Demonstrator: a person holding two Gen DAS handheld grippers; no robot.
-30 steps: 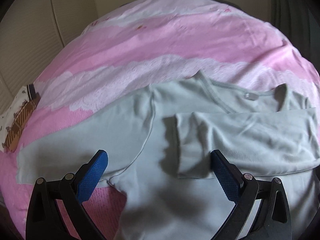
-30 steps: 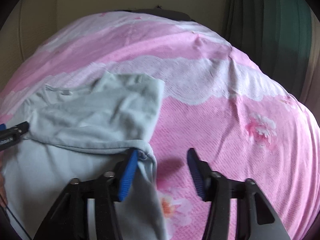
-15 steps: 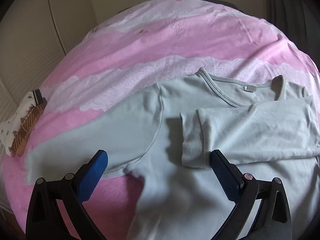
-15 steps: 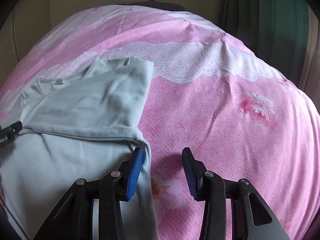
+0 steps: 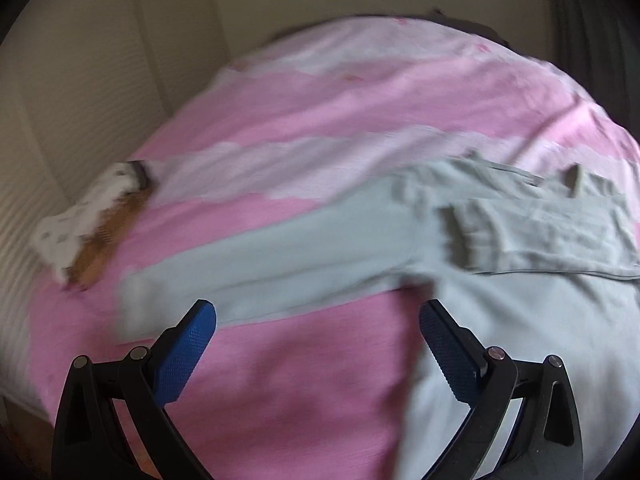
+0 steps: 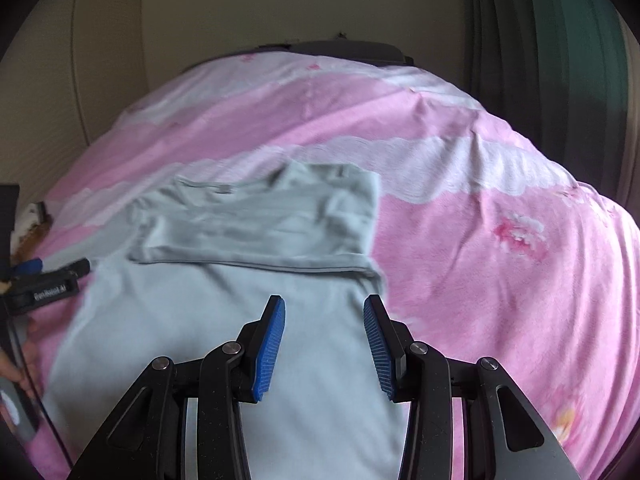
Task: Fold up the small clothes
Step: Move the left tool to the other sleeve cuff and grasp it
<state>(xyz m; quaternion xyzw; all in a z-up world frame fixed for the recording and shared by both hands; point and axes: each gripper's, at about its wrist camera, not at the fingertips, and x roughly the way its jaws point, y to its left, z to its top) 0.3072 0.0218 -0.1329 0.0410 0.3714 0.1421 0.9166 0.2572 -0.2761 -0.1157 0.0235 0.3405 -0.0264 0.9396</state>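
— Are the jaws gripping anything?
— No. The left gripper (image 5: 318,320) and right gripper (image 6: 324,316) both gape, released, over the grey-green shirt (image 6: 240,320).
— And farther off?
— One sleeve (image 6: 260,232) folded across it on the pink bed (image 6: 480,280).

— What covers the bed (image 6: 460,248)?
— A pink quilt with white lace bands.
— And on it?
— A pale green shirt (image 6: 248,320), one sleeve folded across; a patterned cloth (image 5: 84,224) near the left edge.
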